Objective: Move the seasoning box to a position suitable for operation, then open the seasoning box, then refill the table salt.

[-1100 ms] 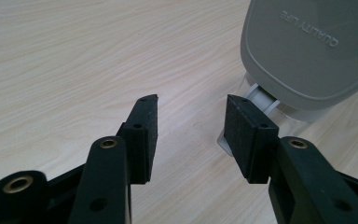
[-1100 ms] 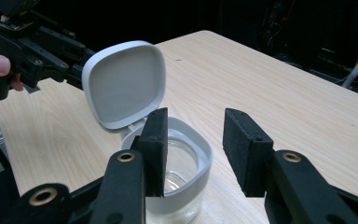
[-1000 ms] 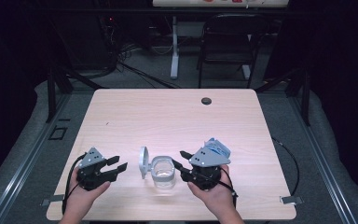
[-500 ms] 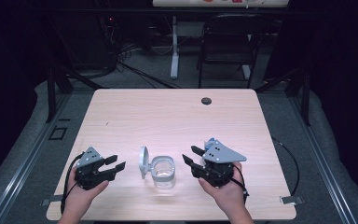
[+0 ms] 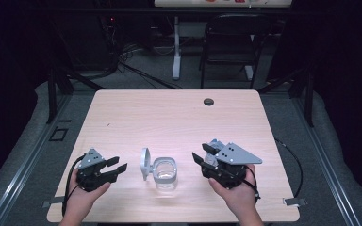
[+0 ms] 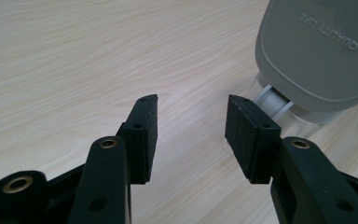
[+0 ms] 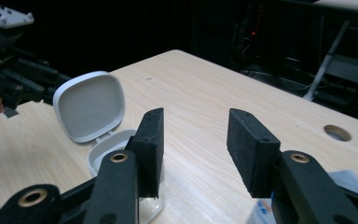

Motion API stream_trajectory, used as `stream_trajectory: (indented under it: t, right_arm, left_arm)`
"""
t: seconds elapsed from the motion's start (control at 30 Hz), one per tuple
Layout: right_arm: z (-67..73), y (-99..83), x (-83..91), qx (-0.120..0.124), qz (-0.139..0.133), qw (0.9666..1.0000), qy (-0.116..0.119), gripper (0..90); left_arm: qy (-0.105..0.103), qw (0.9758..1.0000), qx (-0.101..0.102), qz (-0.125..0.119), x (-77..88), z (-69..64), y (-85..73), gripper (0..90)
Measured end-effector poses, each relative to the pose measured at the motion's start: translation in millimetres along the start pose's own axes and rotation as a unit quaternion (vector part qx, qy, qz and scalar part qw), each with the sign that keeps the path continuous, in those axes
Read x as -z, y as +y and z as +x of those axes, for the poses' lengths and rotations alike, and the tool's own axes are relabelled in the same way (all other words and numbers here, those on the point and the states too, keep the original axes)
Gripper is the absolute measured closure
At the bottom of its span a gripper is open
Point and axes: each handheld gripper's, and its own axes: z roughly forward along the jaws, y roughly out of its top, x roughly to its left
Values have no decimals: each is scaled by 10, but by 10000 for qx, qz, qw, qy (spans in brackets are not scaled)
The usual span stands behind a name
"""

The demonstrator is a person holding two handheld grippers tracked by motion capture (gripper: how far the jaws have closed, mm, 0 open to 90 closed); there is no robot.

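Observation:
A clear container (image 5: pixel 166 175) stands near the table's front edge, its grey hinged lid (image 5: pixel 144 163) swung upright on the left side. To the left of the lid rests my left gripper (image 5: pixel 117 164), open and holding nothing; in its own view the open jaws (image 6: pixel 193 109) point at the lid's grey back (image 6: pixel 317 51). My right gripper (image 5: pixel 201 153) hovers open a short way right of the container. Its jaws have just been opening, with nothing between them (image 7: pixel 196 126). The right gripper view shows the lid's inside (image 7: pixel 89 106) and the container's rim (image 7: pixel 103 157) past the left jaw.
The wooden table (image 5: pixel 169 117) has a round cable hole (image 5: pixel 209 101) near its far edge. Behind the table stand a dark chair (image 5: pixel 228 47) and a white stand leg (image 5: pixel 176 47). The left gripper (image 7: pixel 14 79) shows at far left in the right gripper view.
My right gripper has drawn back to the right, away from the container, and risen a little, with its jaws wider. The left gripper and the container have not moved.

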Motion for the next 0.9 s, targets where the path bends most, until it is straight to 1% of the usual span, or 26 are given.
stream_trajectory:
  t: [0.03, 0.13, 0.17, 0.23, 0.4, 0.47, 0.57, 0.7, 0.73, 0.83, 0.9]
  right_arm:
    - [-20, 7, 22, -46, -48, 10000, -25, 546]
    - [-78, 26, 85, -84, -79, 9999, -114, 532]
    - [-78, 26, 85, -84, -79, 9999, -114, 532]
    - [-130, 25, 124, -152, -119, 9996, -197, 522]
    - [-192, 21, 180, -171, -105, 9993, -328, 508]
    - [-241, 18, 216, -226, -186, 9988, -392, 477]
    - [-298, 8, 246, -279, -215, 9982, -486, 434]
    - [-377, -43, 249, -369, -117, 9977, -563, 412]
    - [-399, -59, 253, -378, -54, 9974, -604, 408]
    - [-444, -102, 243, -497, -40, 9966, -659, 403]
    - [-468, -114, 249, -507, -9, 9963, -691, 402]
  left_arm:
    - [-7, 10000, 6, -10, 0, -3, 1, 544]
    - [-1, 10000, 20, -11, 7, 1, -1, 543]
    - [-1, 10000, 20, -11, 7, 1, -1, 543]
    - [10, 10000, 40, -13, 15, 14, -2, 543]
    - [26, 10000, 38, -18, 17, 22, 2, 542]
    - [26, 10000, 57, -27, 11, 25, 2, 541]
    - [8, 10000, 63, -15, 9, 29, -1, 540]
    - [7, 10000, 72, -3, 6, 35, -2, 538]
    - [12, 10000, 62, -25, 1, 36, -3, 538]
    - [16, 10000, 63, -24, -2, 38, -3, 537]
    - [15, 10000, 61, -25, -2, 40, -2, 536]
